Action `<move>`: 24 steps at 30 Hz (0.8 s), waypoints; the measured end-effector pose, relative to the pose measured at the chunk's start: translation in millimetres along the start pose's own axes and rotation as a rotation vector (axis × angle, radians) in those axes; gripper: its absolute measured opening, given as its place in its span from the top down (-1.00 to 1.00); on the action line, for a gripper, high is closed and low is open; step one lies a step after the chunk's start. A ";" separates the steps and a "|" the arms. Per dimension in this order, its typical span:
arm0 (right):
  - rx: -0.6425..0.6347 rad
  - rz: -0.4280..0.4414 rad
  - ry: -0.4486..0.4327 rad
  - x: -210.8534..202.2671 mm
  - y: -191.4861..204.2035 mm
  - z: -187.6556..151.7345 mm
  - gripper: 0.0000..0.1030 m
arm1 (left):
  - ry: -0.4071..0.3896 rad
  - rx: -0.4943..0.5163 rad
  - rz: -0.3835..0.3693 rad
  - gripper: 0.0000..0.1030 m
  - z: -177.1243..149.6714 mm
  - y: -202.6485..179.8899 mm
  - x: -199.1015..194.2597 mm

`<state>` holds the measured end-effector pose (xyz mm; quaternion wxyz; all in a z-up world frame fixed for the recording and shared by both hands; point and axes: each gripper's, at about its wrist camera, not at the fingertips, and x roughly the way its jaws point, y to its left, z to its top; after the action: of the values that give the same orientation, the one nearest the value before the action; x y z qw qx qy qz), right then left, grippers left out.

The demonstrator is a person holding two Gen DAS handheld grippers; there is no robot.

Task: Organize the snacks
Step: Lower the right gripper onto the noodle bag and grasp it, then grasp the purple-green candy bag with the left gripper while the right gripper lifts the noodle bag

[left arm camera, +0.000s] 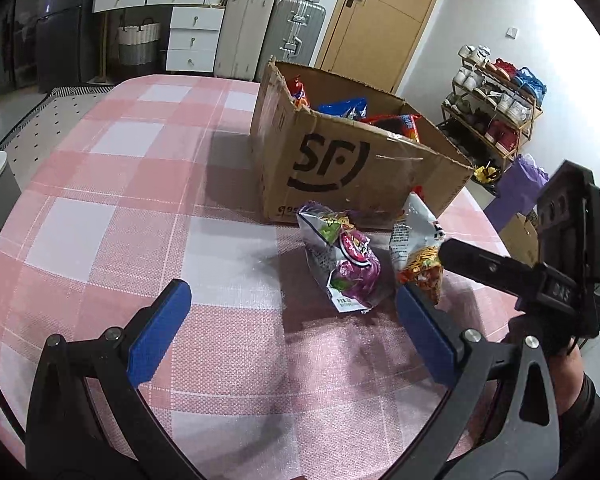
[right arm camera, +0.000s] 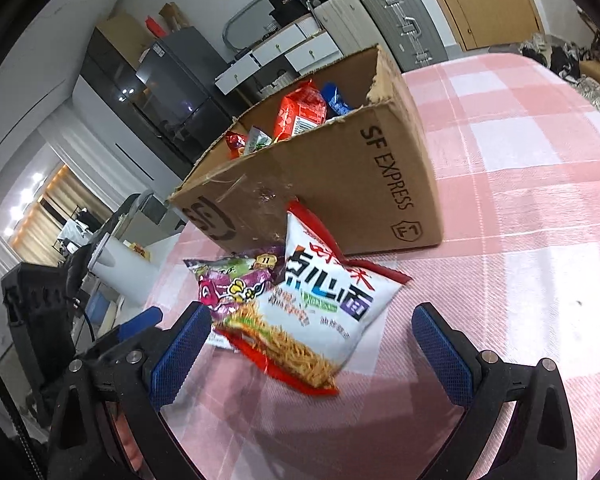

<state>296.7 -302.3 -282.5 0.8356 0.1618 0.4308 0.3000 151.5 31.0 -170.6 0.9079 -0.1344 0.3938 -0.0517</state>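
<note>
An open cardboard box (left arm camera: 340, 160) (right arm camera: 340, 184) printed SF stands on the pink checked tablecloth and holds several snack bags (right arm camera: 300, 114). In front of it lie a purple and silver snack bag (left arm camera: 346, 264) (right arm camera: 236, 286) and a white and red noodle snack bag (left arm camera: 418, 248) (right arm camera: 320, 312), side by side. My left gripper (left arm camera: 292, 332) is open just short of the purple bag, with nothing between its blue pads. My right gripper (right arm camera: 312, 344) is open around the near end of the noodle bag; whether a pad touches it I cannot tell. The right gripper's black body (left arm camera: 540, 272) shows in the left wrist view.
The table (left arm camera: 140, 184) has wide free room left of the box. Behind stand white drawers (left arm camera: 192, 36), suitcases (left arm camera: 296, 32), a wooden door (left arm camera: 380, 12) and a shoe rack (left arm camera: 496, 108). A dark fridge (right arm camera: 168, 80) is behind the box in the right wrist view.
</note>
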 end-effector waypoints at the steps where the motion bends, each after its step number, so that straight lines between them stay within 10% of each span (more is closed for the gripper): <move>1: 0.004 0.003 0.006 4.5 -0.3 2.2 -0.98 | 0.003 0.000 -0.003 -0.97 0.0 0.1 1.0; 24: -0.003 0.083 0.010 21.8 -7.6 -0.1 -0.03 | 0.047 -0.039 0.065 -0.97 4.5 10.8 12.6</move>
<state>309.2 -294.1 -300.1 0.8206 0.1767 0.4273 0.3359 163.3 39.8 -179.6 0.8966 -0.1382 0.4203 -0.0178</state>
